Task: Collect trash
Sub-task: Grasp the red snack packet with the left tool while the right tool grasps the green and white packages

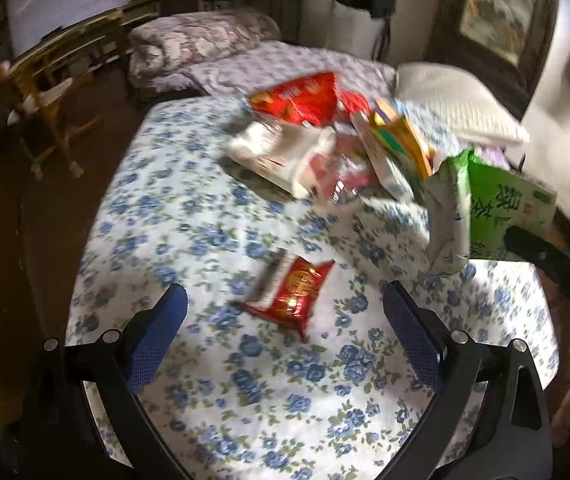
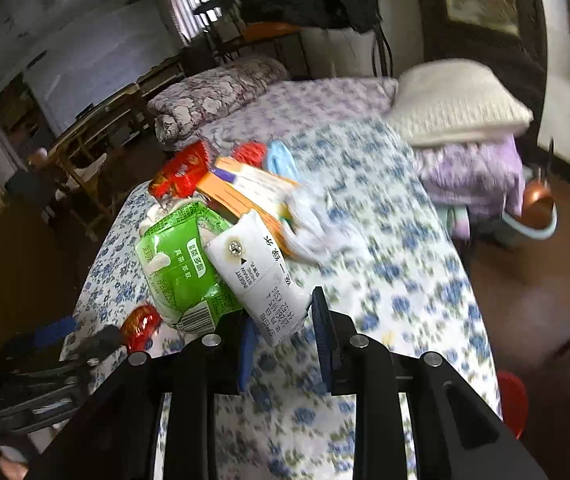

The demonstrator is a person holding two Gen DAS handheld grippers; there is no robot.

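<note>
The right gripper point(image 2: 283, 334) was closed on a green and white carton point(image 2: 221, 264) held above the bed point(image 1: 213, 208), the left gripper point(image 1: 285, 344) hung open over a red wrapper point(image 1: 291, 294), and the pile of packets point(image 1: 313, 140) was not yet collected

We see our left gripper point(image 1: 285, 312) spread wide above the blue-flowered bedsheet point(image 1: 189, 216), its 2 blue-padded fingers point(image 1: 157, 336) apart with nothing between them. A small red snack wrapper point(image 1: 291, 294) lies flat on the sheet just ahead, in line with the gap. Farther up sits a heap of trash: a large red bag point(image 1: 297, 96), a white packet point(image 1: 281, 156) and a yellow carton point(image 1: 401, 140), touching one another. At right, a green-and-white carton point(image 1: 481, 208) hangs tilted above the sheet beside a black arm point(image 1: 557, 264). A white pillow point(image 1: 457, 100) lies beyond.
</note>
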